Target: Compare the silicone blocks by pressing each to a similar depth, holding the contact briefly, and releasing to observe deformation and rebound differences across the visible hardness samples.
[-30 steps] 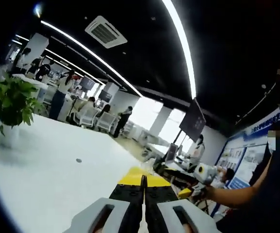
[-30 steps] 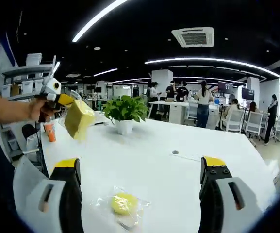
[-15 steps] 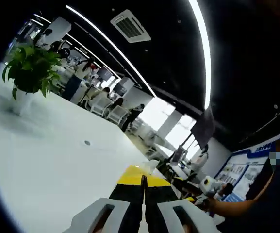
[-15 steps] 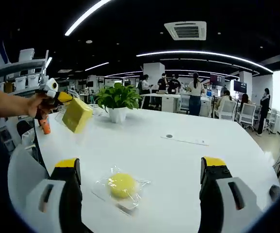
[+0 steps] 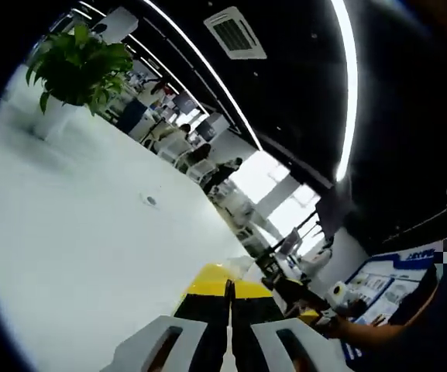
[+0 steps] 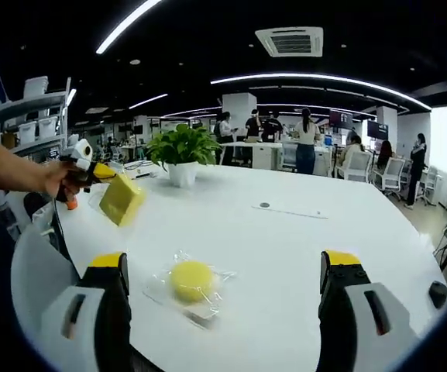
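Observation:
In the right gripper view, my left gripper [image 6: 108,178], held by a hand at the left, is shut on a square yellow silicone block [image 6: 122,200] that hangs tilted just above the white table [image 6: 285,248]. A round yellow silicone piece in a clear plastic bag [image 6: 192,280] lies on the table, ahead of my right gripper [image 6: 223,267] and nearer its left jaw. The right gripper's jaws stand wide open with nothing between them. In the left gripper view, my left gripper [image 5: 228,285] shows its jaws pressed together. My right gripper [image 5: 316,310] and the hand on it appear at the lower right there.
A potted green plant [image 6: 180,147] [image 5: 80,58] stands further back on the table. A small round grommet [image 6: 264,205] sits mid-table. A small dark object [image 6: 438,293] lies by the right edge. People, chairs and desks are behind.
The left gripper has come down and forward with the yellow block, closer to the table. The left gripper's camera has rolled. The right jaws stay wide open.

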